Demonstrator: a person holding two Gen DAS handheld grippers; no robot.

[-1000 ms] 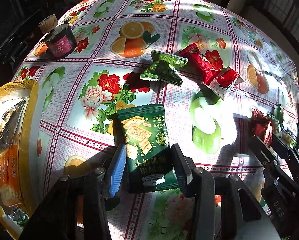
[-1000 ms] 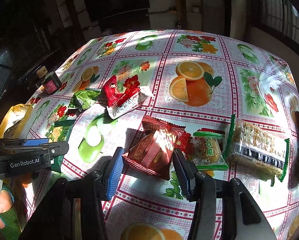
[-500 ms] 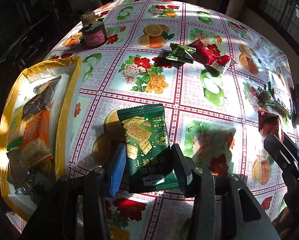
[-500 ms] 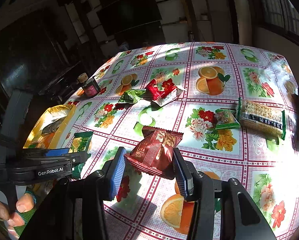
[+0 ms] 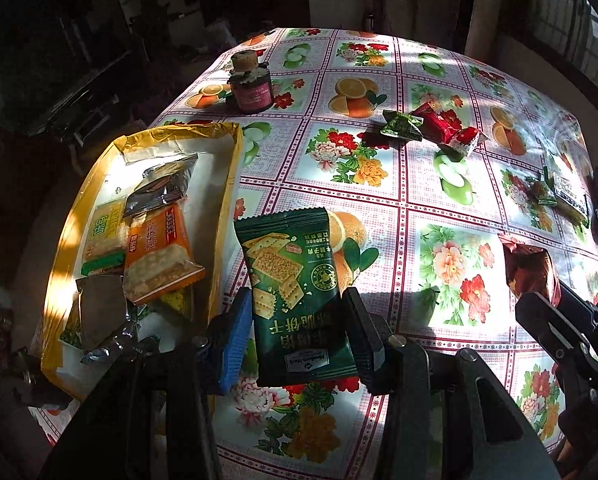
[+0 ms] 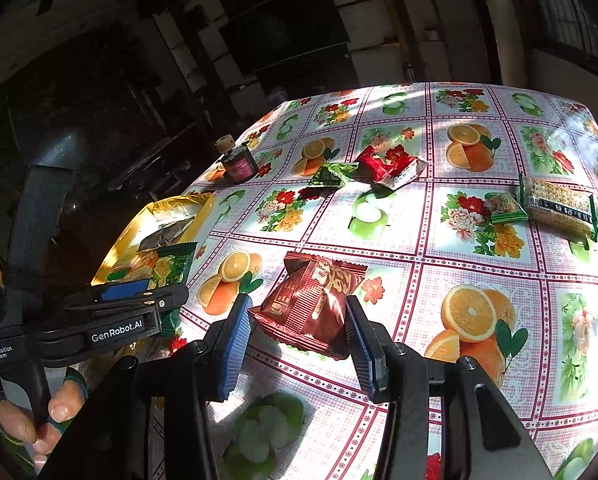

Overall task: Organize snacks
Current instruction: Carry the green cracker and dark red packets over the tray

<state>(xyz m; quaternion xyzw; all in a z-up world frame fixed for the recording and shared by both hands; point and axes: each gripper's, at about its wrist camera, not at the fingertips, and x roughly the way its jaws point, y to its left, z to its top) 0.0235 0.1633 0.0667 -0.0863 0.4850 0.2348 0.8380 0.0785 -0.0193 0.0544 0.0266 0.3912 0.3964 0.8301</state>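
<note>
Left wrist view: the left gripper (image 5: pixel 299 332) fingers pinch a dark green cracker packet (image 5: pixel 295 292) above the desk (image 5: pixel 439 208), beside the yellow-rimmed cardboard tray (image 5: pixel 227 184); released early, it could miss.

Right wrist view: the right gripper (image 6: pixel 299 340) fingers clamp a glossy maroon foil snack pouch (image 6: pixel 311 304); it might slip.

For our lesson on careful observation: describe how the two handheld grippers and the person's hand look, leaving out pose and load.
Both grippers are black. The left gripper and right gripper each have one ribbed blue finger pad and one black. In the right view, the left gripper's side reads "GenRobot.AI" and "Data Acquisition System". The hand wears a green fingerless glove.
</note>
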